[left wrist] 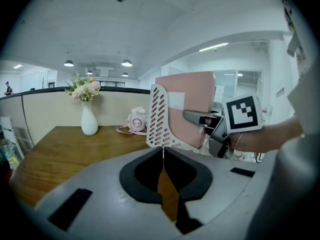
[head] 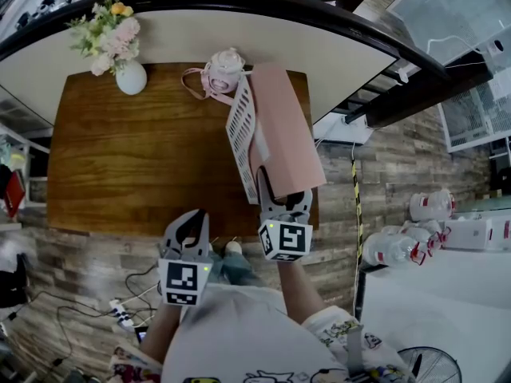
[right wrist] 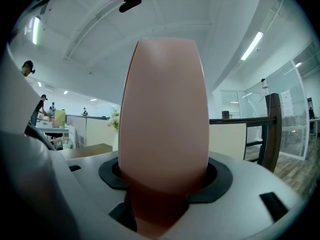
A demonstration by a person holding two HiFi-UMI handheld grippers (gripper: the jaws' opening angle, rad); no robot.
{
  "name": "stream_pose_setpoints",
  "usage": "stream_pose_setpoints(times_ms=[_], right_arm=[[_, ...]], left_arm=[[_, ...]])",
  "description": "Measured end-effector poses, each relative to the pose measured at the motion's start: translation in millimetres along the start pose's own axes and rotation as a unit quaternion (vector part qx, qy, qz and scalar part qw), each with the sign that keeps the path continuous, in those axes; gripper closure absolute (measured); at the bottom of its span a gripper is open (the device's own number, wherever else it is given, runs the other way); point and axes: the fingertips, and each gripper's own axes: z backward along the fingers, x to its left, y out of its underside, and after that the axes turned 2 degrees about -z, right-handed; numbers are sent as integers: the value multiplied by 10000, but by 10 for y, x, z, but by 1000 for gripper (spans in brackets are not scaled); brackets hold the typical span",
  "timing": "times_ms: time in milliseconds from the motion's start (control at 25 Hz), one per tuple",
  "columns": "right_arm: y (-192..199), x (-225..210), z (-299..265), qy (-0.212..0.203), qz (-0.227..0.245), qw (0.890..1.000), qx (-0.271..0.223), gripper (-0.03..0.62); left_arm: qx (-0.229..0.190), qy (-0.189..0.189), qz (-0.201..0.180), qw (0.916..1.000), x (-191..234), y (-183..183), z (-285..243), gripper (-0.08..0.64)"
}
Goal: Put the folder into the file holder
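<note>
The right gripper (head: 282, 195) clamps the flat pink folder (head: 283, 126) against the white slotted file holder (head: 242, 130), the left gripper (head: 190, 228) is closed and empty, and the next move is probably seating the folder and letting go.

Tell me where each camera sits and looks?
Head view: on the person's head, looking down at the table; left gripper, right gripper and forearms show.
Left gripper view: rides the left gripper, facing the file holder; its shut jaws show.
Right gripper view: rides the right gripper, facing the folder it clamps.
Shared: all show the folder.
</note>
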Motion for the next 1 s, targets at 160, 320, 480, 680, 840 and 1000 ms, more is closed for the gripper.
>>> stream_pose_setpoints(times_ms=[160,320,480,680,840,1000], right_arm=[[76,23,67,52,-7,9999,88,319],[164,27,136,90,6,9998,192,319],[197,47,145,49,18,9999,147,319],[268,68,150,-11,31,9997,230,319],[272,68,161,-9,29,9996,263,314],[266,69,162,-31,51,9996,284,310]], left_arm=[[-9,17,2,10000,-27,6,-4,549],[-15,12,5,10000,-48,10,7,549],[-8,-5,2,10000,-38,31,15,549],[-5,-18,28,10000,-34,60,34,549],[-7,-30,36,10000,-43,70,58,549],[-28,-33,35,10000,-49,57,78,549]])
